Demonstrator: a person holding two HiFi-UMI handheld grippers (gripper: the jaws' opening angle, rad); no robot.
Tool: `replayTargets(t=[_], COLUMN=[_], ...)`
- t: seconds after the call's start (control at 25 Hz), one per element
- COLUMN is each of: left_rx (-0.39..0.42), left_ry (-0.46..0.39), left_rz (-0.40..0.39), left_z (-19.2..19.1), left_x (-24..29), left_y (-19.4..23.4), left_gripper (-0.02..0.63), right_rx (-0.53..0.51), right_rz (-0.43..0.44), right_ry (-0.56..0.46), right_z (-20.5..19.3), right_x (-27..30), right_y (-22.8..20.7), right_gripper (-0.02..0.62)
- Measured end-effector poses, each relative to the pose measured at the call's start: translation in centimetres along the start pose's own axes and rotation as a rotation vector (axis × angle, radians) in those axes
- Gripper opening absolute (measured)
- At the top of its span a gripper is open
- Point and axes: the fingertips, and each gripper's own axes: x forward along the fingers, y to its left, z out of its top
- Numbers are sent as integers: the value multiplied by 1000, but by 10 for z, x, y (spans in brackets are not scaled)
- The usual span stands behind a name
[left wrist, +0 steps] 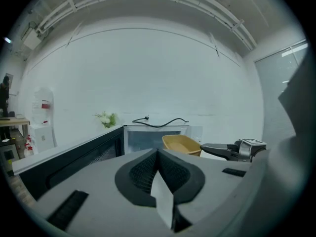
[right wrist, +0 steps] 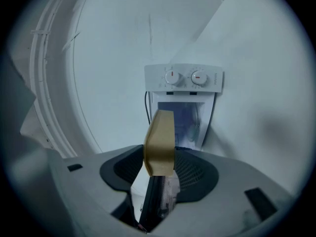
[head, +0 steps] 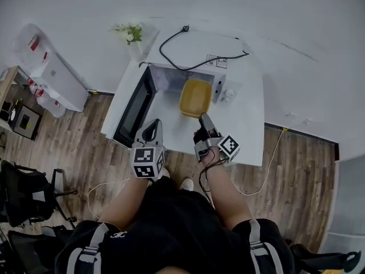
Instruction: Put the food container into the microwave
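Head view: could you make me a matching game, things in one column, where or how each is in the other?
1 food container
2 microwave door
3 black cord
4 left tool

a swung open
b lying on top of the microwave
c shut, empty
d gripped by the right tool

Pairs: 1-d, 2-a, 3-b, 4-c

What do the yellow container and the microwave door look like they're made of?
Food container: probably plastic, matte mustard-yellow and opaque, with a thin rounded rim; silicone cannot be ruled out. Microwave door: dark window, likely glass or clear plastic, white-edged, with a fine mesh pattern showing in the left gripper view.
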Motion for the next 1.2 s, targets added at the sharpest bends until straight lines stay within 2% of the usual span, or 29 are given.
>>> replayTargets(t=[0.44, 0.8, 1.2], left_rx=[8, 54, 47], left_ry=[-23, -43, -37], left_rz=[-13, -45, -57], left_z=[12, 33, 41], left_x=[45, 92, 127], left_y=[31, 48, 62], left_gripper=[15, 15, 15], right_rx=[-4, -13, -2], right_rz=[-34, -116, -186], right_ry=[-1, -53, -83], right_z=[11, 39, 60], right_x=[78, 143, 195], right_y=[-23, -57, -89], right_gripper=[206, 207, 207])
